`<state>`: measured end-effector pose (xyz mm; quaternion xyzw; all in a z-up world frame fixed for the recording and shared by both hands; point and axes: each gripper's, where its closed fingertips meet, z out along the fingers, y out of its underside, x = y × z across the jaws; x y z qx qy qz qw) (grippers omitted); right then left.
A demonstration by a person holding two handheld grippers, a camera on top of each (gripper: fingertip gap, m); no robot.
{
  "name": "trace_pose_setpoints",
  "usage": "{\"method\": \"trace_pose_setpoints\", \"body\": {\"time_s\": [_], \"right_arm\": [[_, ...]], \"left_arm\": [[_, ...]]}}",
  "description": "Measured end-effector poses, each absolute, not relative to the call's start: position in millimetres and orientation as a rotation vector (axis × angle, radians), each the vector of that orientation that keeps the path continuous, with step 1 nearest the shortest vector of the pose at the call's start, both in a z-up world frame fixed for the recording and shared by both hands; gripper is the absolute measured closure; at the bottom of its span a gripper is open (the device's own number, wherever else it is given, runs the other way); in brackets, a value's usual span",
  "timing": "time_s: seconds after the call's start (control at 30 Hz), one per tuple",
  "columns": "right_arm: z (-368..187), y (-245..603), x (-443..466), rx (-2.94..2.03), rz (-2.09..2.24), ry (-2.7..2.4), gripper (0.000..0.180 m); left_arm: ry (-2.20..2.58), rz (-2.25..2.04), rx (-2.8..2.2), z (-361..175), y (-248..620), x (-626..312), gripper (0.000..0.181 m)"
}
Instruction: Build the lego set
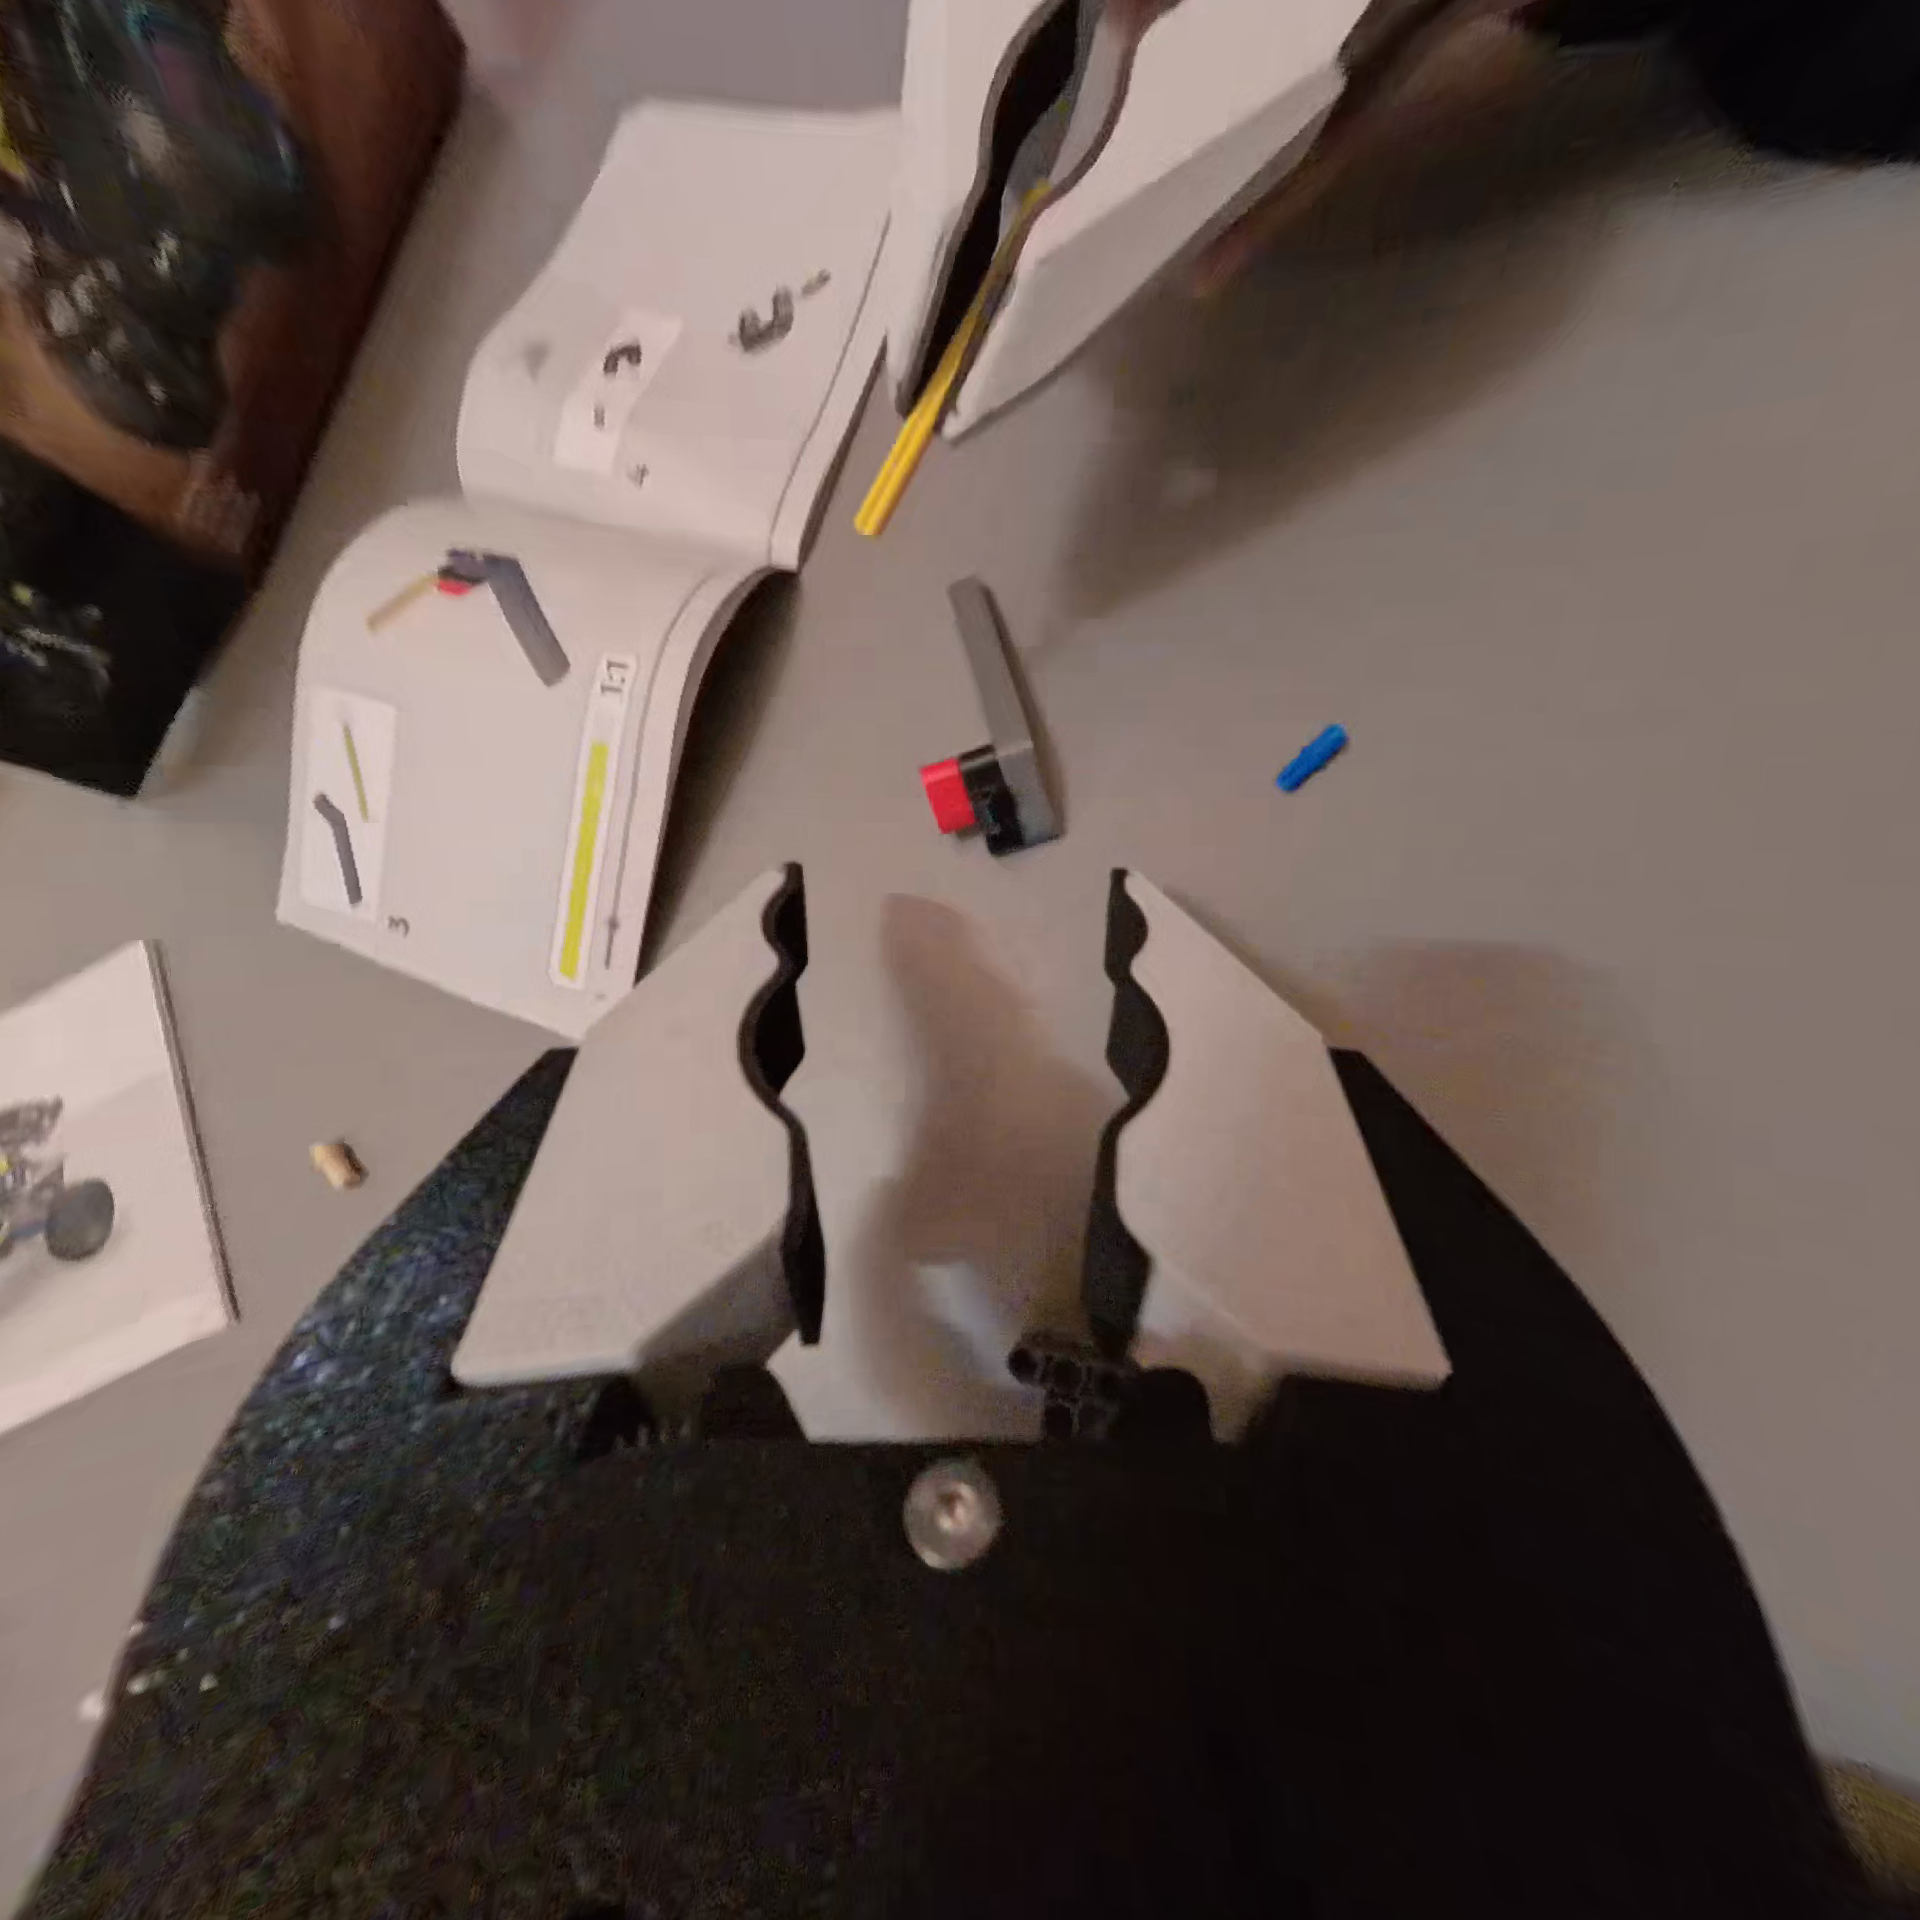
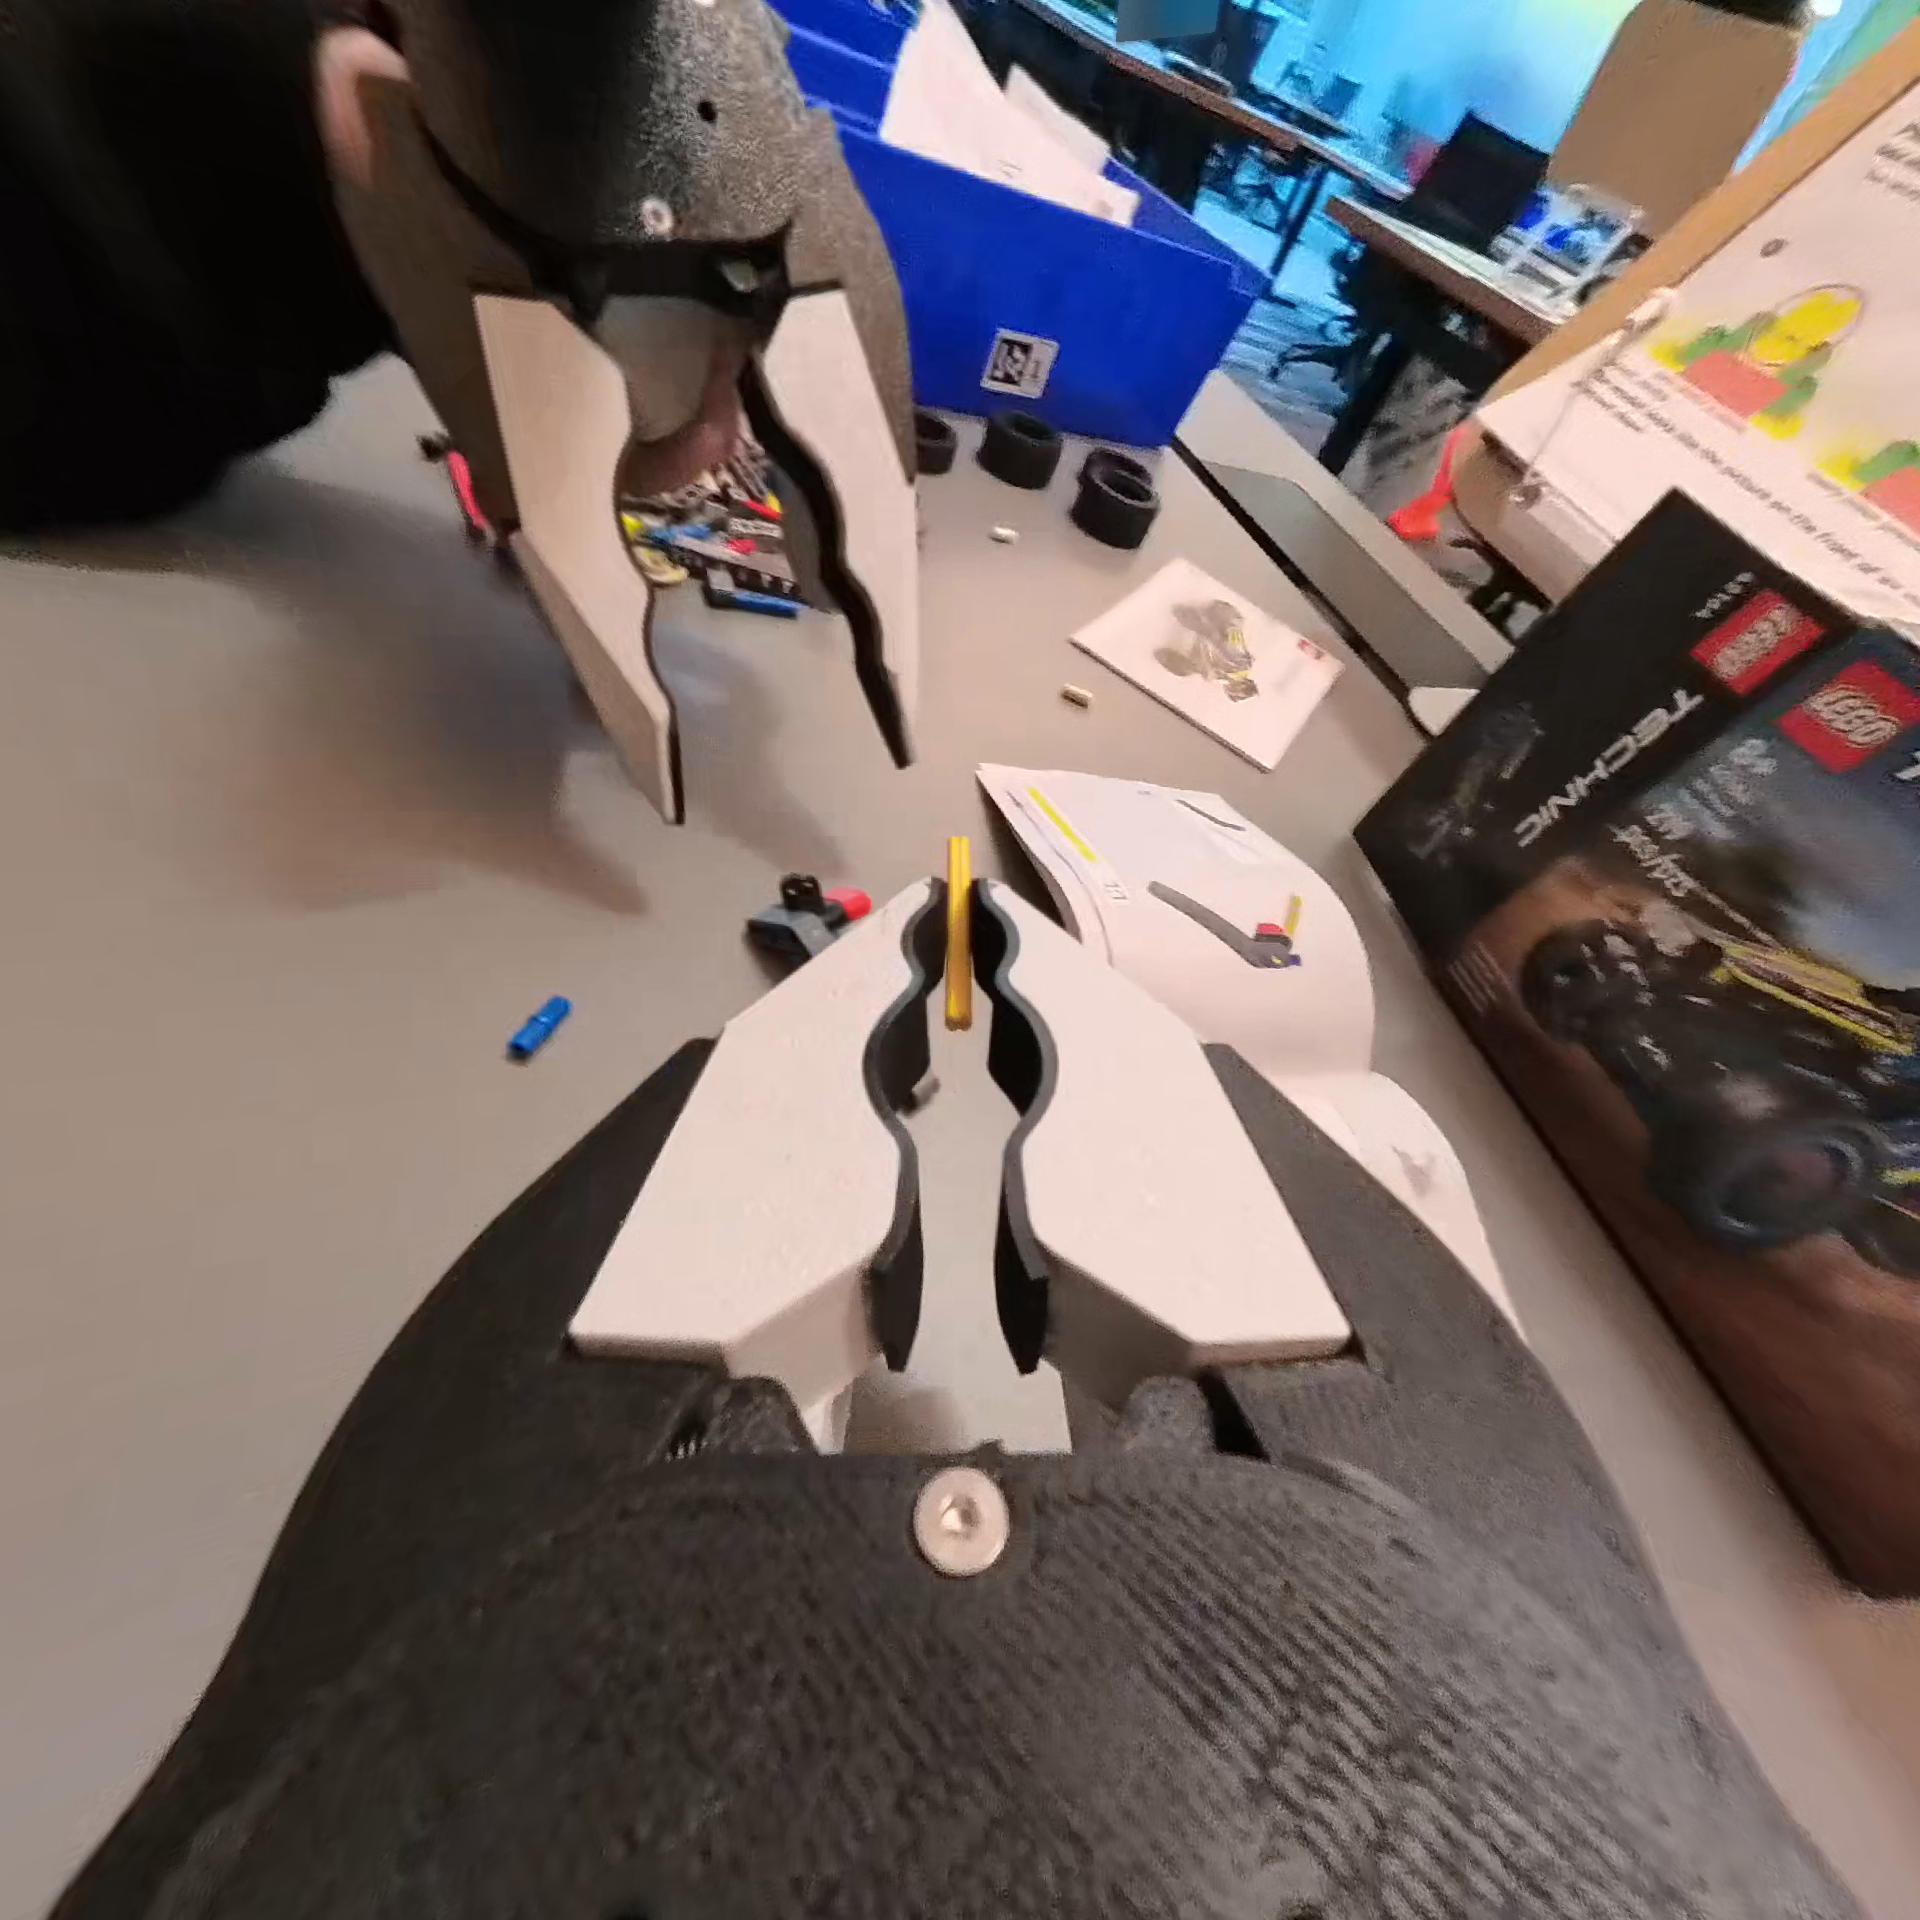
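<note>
My left gripper (image 1: 956, 883) is open and empty, hovering just short of a small assembly (image 1: 997, 748): a grey bent beam with a black connector and a red piece, lying on the grey table. The assembly also shows in the right wrist view (image 2: 805, 914). My right gripper (image 2: 958, 894) is shut on a thin yellow axle (image 2: 957, 935), which stands out past its fingertips. In the left wrist view the right gripper (image 1: 930, 410) holds that axle (image 1: 894, 478) pointed down toward the table, beyond the assembly. A blue pin (image 1: 1311, 756) lies to the right of the assembly.
An open instruction booklet (image 1: 540, 623) lies left of the assembly, with the set's box (image 2: 1662, 935) beyond it. A tan pin (image 1: 338, 1164) and a second booklet (image 1: 94, 1174) lie nearer. Black tyres (image 2: 1117, 499), a heap of loose parts (image 2: 717, 540) and a blue bin (image 2: 1039, 260) lie farther back. The grippers' ends are close to 8 centimeters from one another. The left tips stand about 5 centimeters off the blue pin (image 1: 1311, 756). It turns up in the right wrist view (image 2: 526, 1021) as well.
</note>
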<state>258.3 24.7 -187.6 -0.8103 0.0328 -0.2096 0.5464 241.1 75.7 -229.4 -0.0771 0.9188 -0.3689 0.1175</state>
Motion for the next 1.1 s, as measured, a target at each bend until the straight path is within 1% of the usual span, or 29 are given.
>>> {"method": "trace_pose_setpoints", "body": {"time_s": [0.1, 0.2, 0.23, 0.3, 0.33, 0.47, 0.53, 0.6, 0.7, 0.73, 0.83, 0.93, 0.97, 1.03, 1.1], "right_arm": [[-189.6, 24.3, 263.6, -1.932, -0.527, 0.095, 0.178], [-188.7, 23.1, 266.2, -1.932, -0.537, 0.103, 0.178], [-188.5, 23.2, 265.7, -1.930, -0.530, 0.103, 0.178], [-188.1, 24.3, 263.6, -1.924, -0.514, 0.096, 0.177], [-187.3, 24.8, 263.0, -1.920, -0.517, 0.092, 0.178], [-185.5, 24.0, 262.3, -1.918, -0.542, 0.075, 0.178], [-182.8, 24.3, 260.8, -1.907, -0.547, 0.066, 0.178], [-180.2, 21.5, 266.7, -1.904, -0.582, 0.103, 0.178], [-182.2, 14.0, 277.3, -1.923, -0.615, 0.177, 0.178], [-182.6, 11.4, 279.5, -1.926, -0.625, 0.193, 0.178], [-184.1, 4.3, 285.2, -1.930, -0.629, 0.246, 0.178], [-183.3, 2.3, 284.8, -1.920, -0.614, 0.249, 0.178], [-184.3, 1.3, 285.3, -1.927, -0.613, 0.251, 0.178], [-185.9, 0.2, 285.1, -1.933, -0.605, 0.252, 0.178], [-186.9, 0.2, 283.5, -1.935, -0.591, 0.246, 0.178]], "left_arm": [[2.678, -1.009, -0.481, -243.5, 68.8, 240.7, 0.127], [2.690, -1.011, -0.725, -253.1, 60.2, 236.6, 0.132], [2.687, -1.005, -0.759, -255.8, 58.0, 236.4, 0.133], [2.649, -1.033, -0.769, -256.4, 53.4, 237.1, 0.155], [2.634, -1.050, -0.780, -256.4, 51.7, 236.9, 0.158], [2.626, -0.944, -0.742, -249.5, 66.3, 230.8, 0.158], [2.601, -0.794, -0.649, -232.3, 84.1, 229.9, 0.158], [2.504, -0.537, -0.494, -207.2, 108.0, 237.1, 0.158], [2.268, -0.125, -0.045, -175.5, 120.2, 242.4, 0.158], [2.196, -0.013, 0.088, -175.8, 117.2, 239.9, 0.158], [2.081, 0.214, 0.413, -207.3, 104.4, 220.6, 0.158], [2.048, 0.260, 0.577, -232.3, 92.3, 202.9, 0.159], [2.063, 0.232, 0.599, -237.5, 86.2, 197.2, 0.155], [2.106, 0.134, 0.614, -242.2, 71.4, 185.6, 0.153], [2.205, 0.007, 0.606, -239.1, 61.9, 174.4, 0.143]]}}
